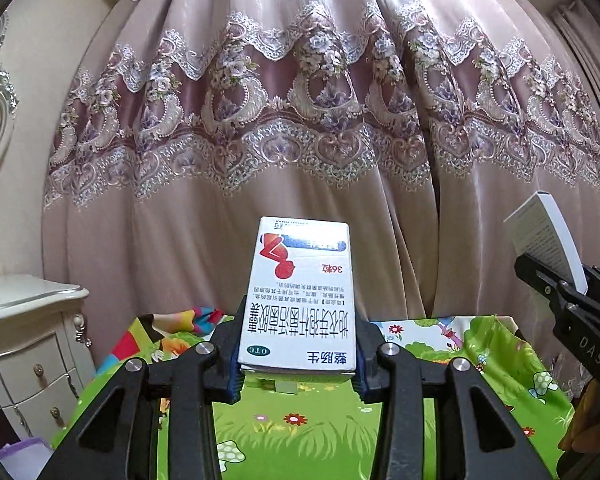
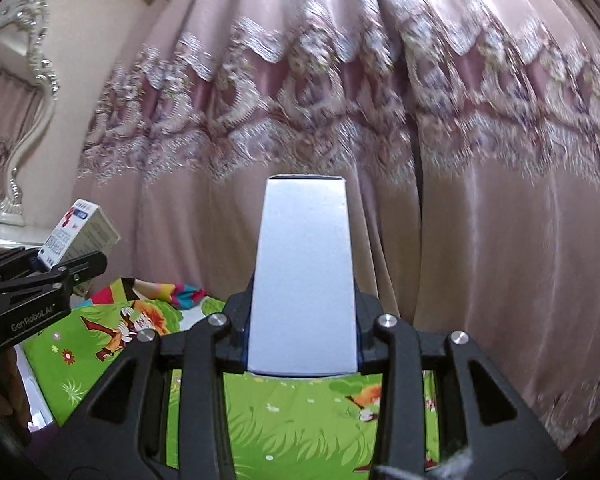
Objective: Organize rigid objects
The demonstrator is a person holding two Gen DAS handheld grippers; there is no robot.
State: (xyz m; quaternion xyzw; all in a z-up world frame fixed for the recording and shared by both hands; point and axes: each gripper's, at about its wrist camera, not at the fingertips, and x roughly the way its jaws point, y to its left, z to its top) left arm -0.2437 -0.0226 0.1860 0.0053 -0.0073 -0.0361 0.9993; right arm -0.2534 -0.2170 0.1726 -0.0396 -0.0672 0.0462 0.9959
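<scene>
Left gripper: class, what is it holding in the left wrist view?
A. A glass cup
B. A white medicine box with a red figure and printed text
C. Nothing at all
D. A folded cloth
B: the left gripper is shut on the medicine box, whose white face shows a red figure and printed text, sticking out forward between the fingers above the green mat.

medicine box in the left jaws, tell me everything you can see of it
The medicine box is a white cardboard carton, closed, printed with blue Chinese text, an OTC oval and a red figure; the print reads upside down from the left wrist. It is held in the air, clamped at its near end by the left gripper, pointing toward the pink curtain.
</scene>
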